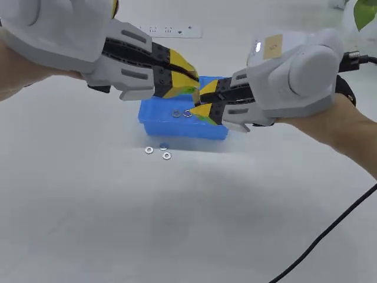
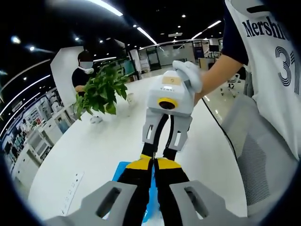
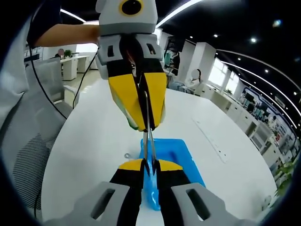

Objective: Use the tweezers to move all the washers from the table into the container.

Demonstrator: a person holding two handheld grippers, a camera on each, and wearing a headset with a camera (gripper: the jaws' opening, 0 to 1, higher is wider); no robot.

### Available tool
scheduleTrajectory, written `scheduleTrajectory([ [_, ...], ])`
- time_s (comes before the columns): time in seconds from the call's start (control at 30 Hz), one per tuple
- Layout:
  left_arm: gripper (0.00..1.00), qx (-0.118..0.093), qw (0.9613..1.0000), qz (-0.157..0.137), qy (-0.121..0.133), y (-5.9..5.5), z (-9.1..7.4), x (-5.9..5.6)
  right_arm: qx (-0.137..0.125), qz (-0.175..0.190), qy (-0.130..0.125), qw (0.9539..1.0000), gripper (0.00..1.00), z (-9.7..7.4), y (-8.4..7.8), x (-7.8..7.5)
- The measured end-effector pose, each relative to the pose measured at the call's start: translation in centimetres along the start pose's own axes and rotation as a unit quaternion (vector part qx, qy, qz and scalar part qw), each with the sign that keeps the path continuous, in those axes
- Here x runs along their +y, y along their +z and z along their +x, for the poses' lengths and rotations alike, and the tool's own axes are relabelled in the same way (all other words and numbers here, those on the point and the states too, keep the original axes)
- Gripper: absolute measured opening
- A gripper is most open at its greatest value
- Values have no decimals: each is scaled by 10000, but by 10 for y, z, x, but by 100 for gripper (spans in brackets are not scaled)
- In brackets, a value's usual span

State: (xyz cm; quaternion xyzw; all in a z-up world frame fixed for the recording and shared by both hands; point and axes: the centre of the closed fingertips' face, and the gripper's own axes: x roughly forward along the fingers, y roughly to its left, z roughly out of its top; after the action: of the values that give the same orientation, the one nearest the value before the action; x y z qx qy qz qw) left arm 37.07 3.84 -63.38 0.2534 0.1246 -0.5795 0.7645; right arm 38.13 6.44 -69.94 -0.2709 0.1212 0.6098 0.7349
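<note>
Washers: likely light, thin, slippery rings; three lie on table at 7 o'clock from blue container, two inside. Pinch one rim. Left gripper and right gripper both clamp tweezers.

White-shelled left gripper and right gripper, black-and-yellow jaws; black cable at the right's rear; white jersey numbered 31.

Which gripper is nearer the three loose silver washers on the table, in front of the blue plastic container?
Right, it seems. The right gripper hangs over the blue container's near side, just behind the silver washers; the left gripper is over its far edge. Both grip the tweezers.
</note>
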Motion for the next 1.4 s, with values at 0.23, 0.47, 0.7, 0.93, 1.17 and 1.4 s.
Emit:
scheduleTrajectory([
  [0.23,6,-27,9998,-169,65,-6,-9,-14,-11,23,109,9999,11,2,5,21],
  [0.47,6,-51,9990,-450,52,-14,-18,-33,8,131,218,9997,11,9,3,39],
  [0.7,6,11,9987,-519,18,-17,-21,-52,14,221,386,9990,11,19,4,58],
  [0.93,6,24,9979,-642,36,-28,-23,-55,33,287,474,9985,11,29,-1,64],
  [1.17,6,159,9966,-802,-62,-41,-15,-62,147,235,580,9979,11,41,-15,69],
  [1.4,6,129,9958,-900,-60,-53,-12,-56,198,268,623,9975,11,50,-24,66],
])
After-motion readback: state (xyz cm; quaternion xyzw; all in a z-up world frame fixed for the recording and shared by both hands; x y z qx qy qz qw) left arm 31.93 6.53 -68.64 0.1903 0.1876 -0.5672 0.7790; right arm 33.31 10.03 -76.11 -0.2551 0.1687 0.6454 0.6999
